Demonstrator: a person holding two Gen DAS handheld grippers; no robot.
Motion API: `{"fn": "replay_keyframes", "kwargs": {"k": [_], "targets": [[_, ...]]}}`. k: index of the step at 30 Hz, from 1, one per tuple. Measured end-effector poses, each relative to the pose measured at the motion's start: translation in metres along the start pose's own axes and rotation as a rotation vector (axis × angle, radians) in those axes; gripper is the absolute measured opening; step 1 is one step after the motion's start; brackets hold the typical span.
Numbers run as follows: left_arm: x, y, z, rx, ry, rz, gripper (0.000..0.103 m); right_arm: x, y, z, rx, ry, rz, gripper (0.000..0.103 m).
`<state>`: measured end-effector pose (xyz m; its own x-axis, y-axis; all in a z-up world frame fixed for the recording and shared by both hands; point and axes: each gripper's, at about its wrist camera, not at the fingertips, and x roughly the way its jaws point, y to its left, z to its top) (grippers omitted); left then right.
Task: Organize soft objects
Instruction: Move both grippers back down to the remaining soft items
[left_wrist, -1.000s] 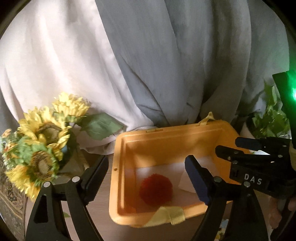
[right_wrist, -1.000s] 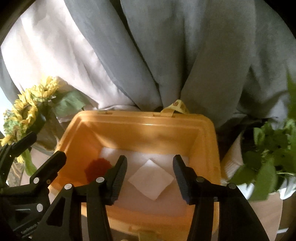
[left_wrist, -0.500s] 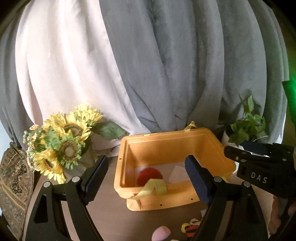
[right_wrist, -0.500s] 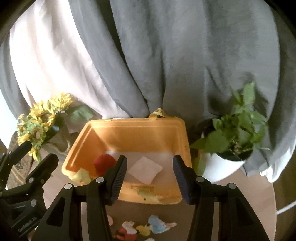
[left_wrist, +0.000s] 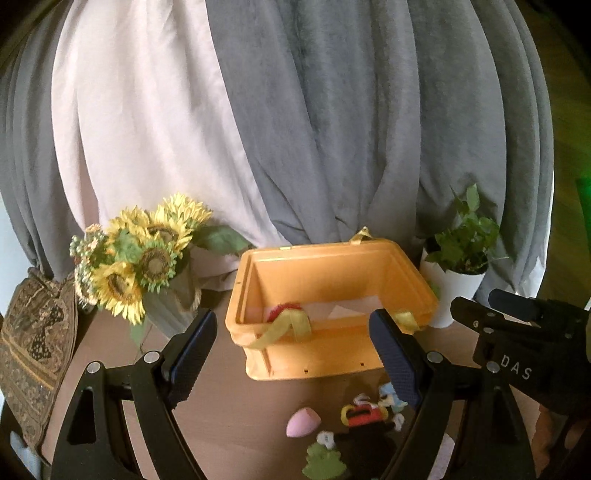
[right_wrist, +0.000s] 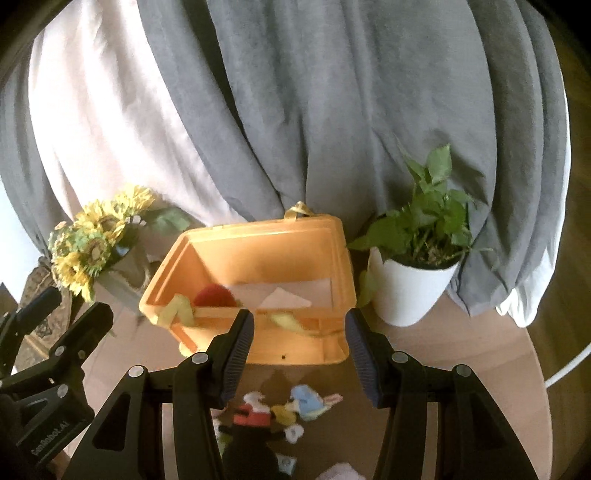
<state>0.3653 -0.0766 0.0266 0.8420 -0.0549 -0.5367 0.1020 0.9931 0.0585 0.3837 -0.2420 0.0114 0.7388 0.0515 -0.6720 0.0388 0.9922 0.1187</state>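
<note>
Grey curtains (left_wrist: 369, 129) and a pale one (left_wrist: 147, 122) hang at the far side. On the brown tabletop (left_wrist: 229, 406), sunflowers (left_wrist: 140, 258) stand far left, a potted plant (right_wrist: 417, 266) far right.

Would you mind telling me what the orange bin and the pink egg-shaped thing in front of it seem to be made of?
The orange bin looks like moulded plastic: smooth walls, stepped rim, slight sheen. The pink egg-shaped thing looks like matte foam, probably a makeup sponge, though softness cannot be confirmed.

Am holding left hand-held gripper (left_wrist: 291, 363) and right hand-held gripper (right_wrist: 299, 363) side by side, both angling downward, jaws gaping, gripping nothing.
</note>
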Motion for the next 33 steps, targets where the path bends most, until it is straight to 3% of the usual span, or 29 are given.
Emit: {"fn": "replay_keyframes", "kwargs": {"k": [6,15,22,33], "targets": [[-0.021,-0.010,-0.018,-0.020,0.007,0.031,0.085,-0.019,-0.007,-0.017,-0.008,-0.001,0.031,0.053],[-0.039,-0.020,-0.042,-0.039,0.024,0.004,0.085,-0.042,-0.020,-0.043,0.006,-0.002,0.049,0.053],[-0.038,-0.018,-0.051,-0.024,0.052,-0.056,0.085,-0.050,-0.020,-0.061,0.047,0.006,0.023,0.053],[-0.023,-0.021,-0.074,0.054,0.129,-0.197,0.085,-0.057,-0.027,-0.094,0.156,0.030,-0.096,0.053]]}}
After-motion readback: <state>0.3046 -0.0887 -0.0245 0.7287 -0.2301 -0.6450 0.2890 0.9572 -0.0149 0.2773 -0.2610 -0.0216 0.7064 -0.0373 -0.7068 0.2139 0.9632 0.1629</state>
